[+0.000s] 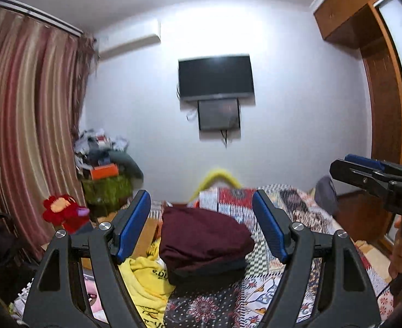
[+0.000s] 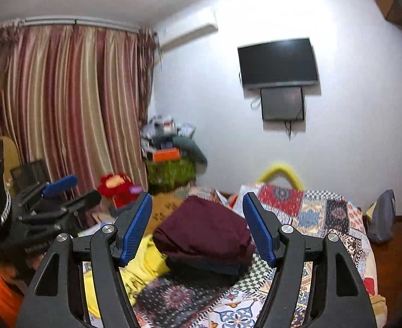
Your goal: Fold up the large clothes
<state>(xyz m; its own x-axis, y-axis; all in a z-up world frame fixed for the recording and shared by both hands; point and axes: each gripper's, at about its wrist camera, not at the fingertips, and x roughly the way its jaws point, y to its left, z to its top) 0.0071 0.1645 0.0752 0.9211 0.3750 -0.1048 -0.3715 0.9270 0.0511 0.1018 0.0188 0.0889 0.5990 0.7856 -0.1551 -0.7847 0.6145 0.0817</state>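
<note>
A folded maroon garment lies on top of a dark folded one on the patchwork bedcover. A yellow printed garment lies crumpled to its left. My left gripper is held level above the bed, open, with nothing between its blue pads. My right gripper is likewise open and empty. Each gripper shows at the edge of the other's view: the right gripper on the right side, the left gripper on the left side.
A wall TV hangs over a smaller screen. Striped curtains fill the left. A clutter pile and a red plush toy stand beside the bed. A wooden wardrobe is at right, a grey bag on the floor.
</note>
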